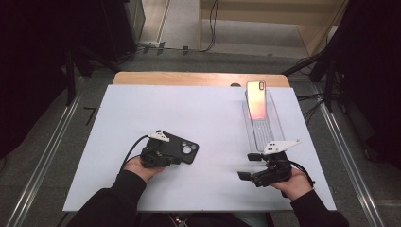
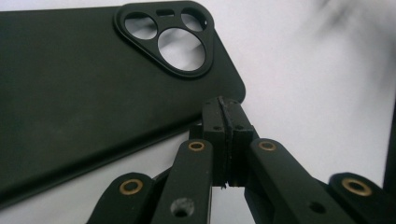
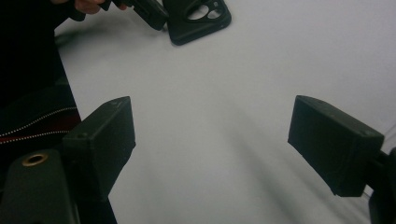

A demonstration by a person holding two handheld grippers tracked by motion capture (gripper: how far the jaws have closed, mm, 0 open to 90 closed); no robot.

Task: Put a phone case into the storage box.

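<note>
Left gripper (image 1: 166,153): its jaws are meeting pad to pad, clenched. In the left gripper view (image 2: 227,122) the closed tips are sitting right at the bottom corner of the case; whether a sliver of the case edge is caught between them cannot be told.
Left hand (image 1: 142,166): it is coming in from the near edge of the table, left of the middle, and is wrapping around the gripper body.
Phone case (image 1: 182,147): black, lying flat on the white table, left of centre and closer to the near edge than the far one. Its camera cut-out (image 2: 169,38) is facing up, with three round holes and a small slot.
Right gripper (image 1: 253,165): its jaws are standing wide apart, released, with bare table between them. In the right gripper view (image 3: 212,135) nothing is lying between the pads.
Right hand (image 1: 294,182): it is resting near the near right corner of the table.
Clear stand (image 1: 265,127): a see-through tray sitting along the right side, running toward the far edge.
Phone (image 1: 256,99): it is leaning in the stand's far end, its orange-pink back showing, well apart from the case.
Table (image 1: 142,109): white sheet over a wooden top.
</note>
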